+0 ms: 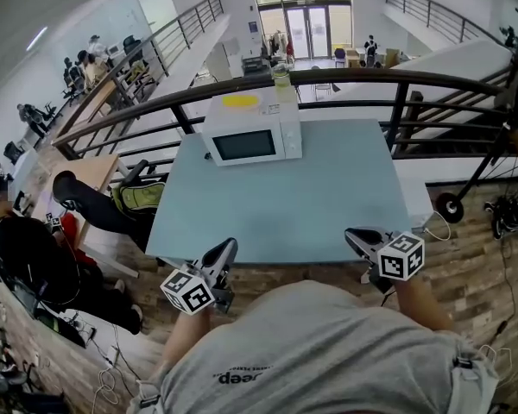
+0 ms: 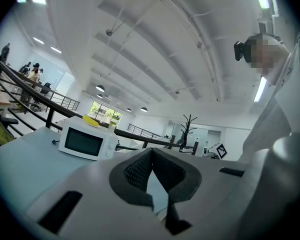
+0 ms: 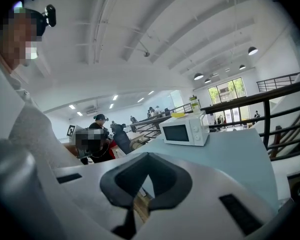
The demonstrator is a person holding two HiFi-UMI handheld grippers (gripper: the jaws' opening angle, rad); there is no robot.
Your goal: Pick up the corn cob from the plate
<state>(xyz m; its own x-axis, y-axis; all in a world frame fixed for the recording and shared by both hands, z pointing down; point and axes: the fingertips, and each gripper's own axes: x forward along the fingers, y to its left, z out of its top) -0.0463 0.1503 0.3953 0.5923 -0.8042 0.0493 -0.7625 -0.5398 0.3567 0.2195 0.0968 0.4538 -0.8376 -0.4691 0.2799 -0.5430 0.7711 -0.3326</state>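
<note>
A yellow plate [image 1: 240, 101] lies on top of a white microwave [image 1: 250, 136] at the far side of the pale blue table [image 1: 328, 188]. I cannot make out a corn cob on it from here. The plate [image 2: 90, 121] also shows small in the left gripper view, and the plate [image 3: 178, 115] in the right gripper view. My left gripper [image 1: 230, 243] hovers at the table's near edge, jaws shut and empty. My right gripper [image 1: 350, 232] is at the near edge further right, its jaws together with nothing between them. Both are far from the microwave.
A glass jar [image 1: 281, 78] stands on the microwave beside the plate. A dark railing [image 1: 397, 80] runs behind the table. At the left a seated person in black [image 1: 26, 257] and a green backpack [image 1: 138, 198] are close to the table's left side.
</note>
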